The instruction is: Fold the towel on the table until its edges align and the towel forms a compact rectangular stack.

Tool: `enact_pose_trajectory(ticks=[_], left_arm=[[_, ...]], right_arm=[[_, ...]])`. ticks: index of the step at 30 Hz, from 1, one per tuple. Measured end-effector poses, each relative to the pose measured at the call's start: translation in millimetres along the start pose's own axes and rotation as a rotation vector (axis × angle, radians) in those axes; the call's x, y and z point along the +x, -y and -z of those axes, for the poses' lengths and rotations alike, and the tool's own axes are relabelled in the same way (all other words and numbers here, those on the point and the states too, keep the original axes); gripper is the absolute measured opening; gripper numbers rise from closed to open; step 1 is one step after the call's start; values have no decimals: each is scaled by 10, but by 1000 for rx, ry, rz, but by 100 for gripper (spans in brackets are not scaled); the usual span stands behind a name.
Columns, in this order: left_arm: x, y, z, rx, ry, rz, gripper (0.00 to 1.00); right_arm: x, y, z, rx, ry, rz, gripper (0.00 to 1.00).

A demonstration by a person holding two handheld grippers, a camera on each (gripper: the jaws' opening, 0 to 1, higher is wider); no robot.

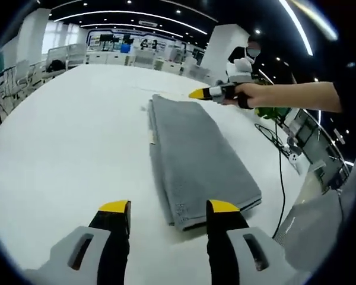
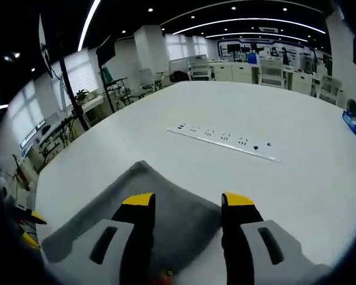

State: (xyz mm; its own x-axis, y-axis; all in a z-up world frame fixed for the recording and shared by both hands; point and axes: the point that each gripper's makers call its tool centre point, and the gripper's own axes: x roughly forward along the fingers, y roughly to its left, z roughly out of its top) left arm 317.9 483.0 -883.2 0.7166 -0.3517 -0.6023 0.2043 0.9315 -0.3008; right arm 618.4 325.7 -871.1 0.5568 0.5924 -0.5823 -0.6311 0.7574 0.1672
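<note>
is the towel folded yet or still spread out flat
Folded. In the left gripper view the grey towel lies on the white table as a long narrow rectangle, with stacked layers showing at its near edge.

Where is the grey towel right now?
In the left gripper view the folded towel lies on the white table, ahead of the open left gripper and slightly right; the right gripper hovers at its far end.

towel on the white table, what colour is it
Plain grey. The folded rectangular cloth towel shows best in the left gripper view, lying flat on the white table.
</note>
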Motion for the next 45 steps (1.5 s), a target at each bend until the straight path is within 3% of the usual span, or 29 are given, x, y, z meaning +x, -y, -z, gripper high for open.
enact_pose_trajectory(ticks=[11, 18, 22, 30, 40, 45], left_arm=[[112, 27, 35, 7, -32, 14, 44], [173, 10, 153, 34, -97, 18, 33], [200, 41, 199, 32, -106, 31, 25], [230, 104, 209, 52, -131, 38, 20], [290, 279, 249, 188, -213, 70, 18], [358, 468, 294, 190, -234, 93, 17]], right_arm=[[17, 86, 224, 26, -40, 29, 39], [71, 140, 281, 52, -47, 34, 32], [92, 134, 300, 40, -51, 36, 27], [52, 188, 357, 75, -41, 43, 20], [3, 283, 371, 65, -47, 52, 19], [-34, 389, 393, 61, -60, 66, 19]])
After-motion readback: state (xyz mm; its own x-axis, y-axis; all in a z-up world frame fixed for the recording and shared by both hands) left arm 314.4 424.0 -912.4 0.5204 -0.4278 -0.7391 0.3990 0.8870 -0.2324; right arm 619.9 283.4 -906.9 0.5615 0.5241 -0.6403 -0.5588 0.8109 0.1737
